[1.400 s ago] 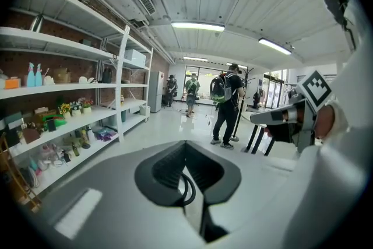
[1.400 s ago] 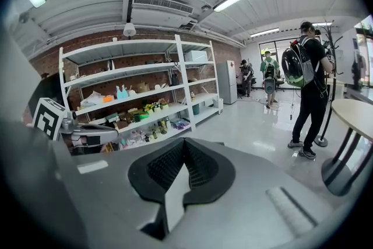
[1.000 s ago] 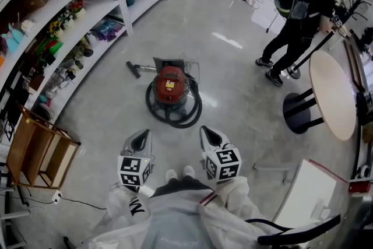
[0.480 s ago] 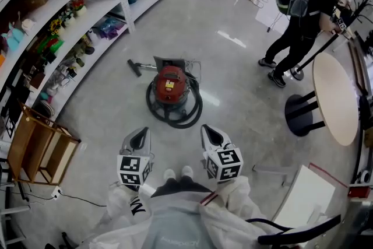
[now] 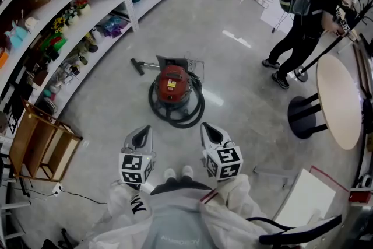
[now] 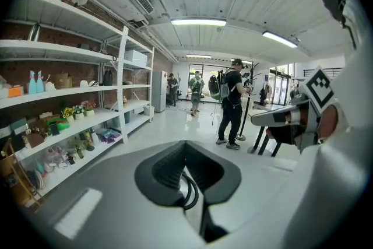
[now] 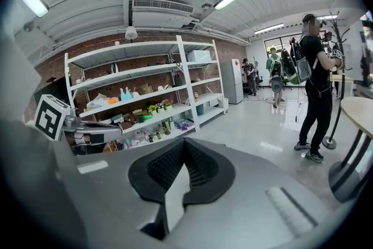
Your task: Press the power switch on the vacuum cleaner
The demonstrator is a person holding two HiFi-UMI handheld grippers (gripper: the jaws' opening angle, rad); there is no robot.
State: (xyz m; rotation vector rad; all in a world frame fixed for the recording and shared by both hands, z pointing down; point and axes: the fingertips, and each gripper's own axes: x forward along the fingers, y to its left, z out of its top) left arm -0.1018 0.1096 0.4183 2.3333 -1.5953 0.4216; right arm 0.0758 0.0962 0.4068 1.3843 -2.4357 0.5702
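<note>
Far to the left of the red canister vacuum cleaner (image 5: 171, 86), a slatted wooden crate stand (image 5: 39, 150) sits on the glossy grey concrete floor (image 5: 233, 67); beside it runs the long white metal shelving (image 5: 87, 11), loaded with bottles, flowers and small coloured goods, passing the vacuum cleaner's left side well apart from it. A black floor nozzle (image 5: 136, 67) lies just left of the vacuum cleaner; a thick black hose (image 5: 180, 116) coils round its near side, touching its base. The vacuum cleaner itself stands upright on the floor, ahead of both claws and well apart from them; a small yellow label (image 5: 171, 84) shows on its top; its power switch is too small to make out.

Nearer than the vacuum cleaner and slightly to its left, the left claw (image 5: 140, 137) is held above the floor; its jaws meet tip to tip with nothing between them. The person's white shoes (image 5: 178, 172) stand on the floor below the vacuum cleaner in the head view, between the two claws. Slightly to the vacuum cleaner's right, the right claw (image 5: 211, 132) is likewise closed and empty, level with the left one.

Well to the right of the vacuum cleaner, a person in black clothes with a backpack (image 5: 306, 14) stands on the floor; nearer, a round beige desk (image 5: 341, 99) rests on a black base; a flat white panel with a red edge (image 5: 306, 195) lies nearest of all.
</note>
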